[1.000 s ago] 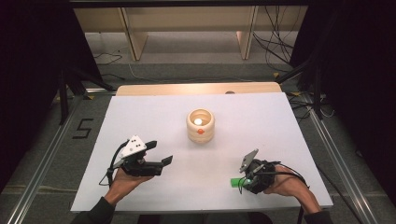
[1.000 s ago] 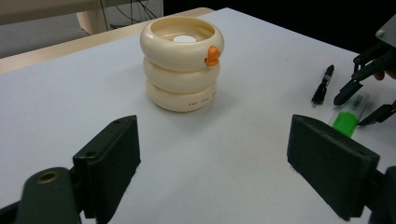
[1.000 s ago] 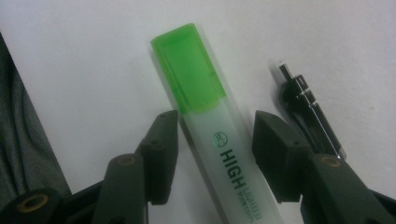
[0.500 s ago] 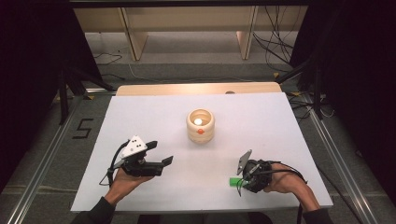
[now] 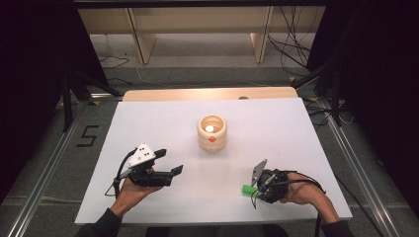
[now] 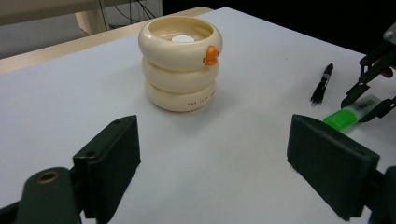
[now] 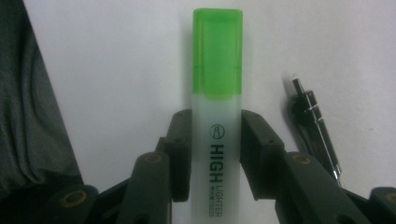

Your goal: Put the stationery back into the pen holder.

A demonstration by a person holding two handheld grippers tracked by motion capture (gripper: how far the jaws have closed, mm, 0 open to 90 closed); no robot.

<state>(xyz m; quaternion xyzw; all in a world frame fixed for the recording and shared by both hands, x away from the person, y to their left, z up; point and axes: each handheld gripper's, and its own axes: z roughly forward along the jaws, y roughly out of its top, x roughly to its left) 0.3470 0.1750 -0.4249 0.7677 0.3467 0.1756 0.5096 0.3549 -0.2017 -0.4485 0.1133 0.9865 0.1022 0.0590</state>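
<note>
Right gripper (image 7: 215, 144): jaws clamped on the highlighter (image 7: 217, 93), one on each side of the white barrel, below the green cap. Long axis runs straight out along the jaws, cap end away from the hand. The highlighter lies low at the table's (image 5: 163, 118) near right corner. Pen (image 7: 314, 126) just beside it, apart. Left gripper (image 6: 233, 154): jaws wide apart, empty, well off. Holder (image 5: 212, 132) sits at centre, forward-left of the right gripper, about midway between hands.
</note>
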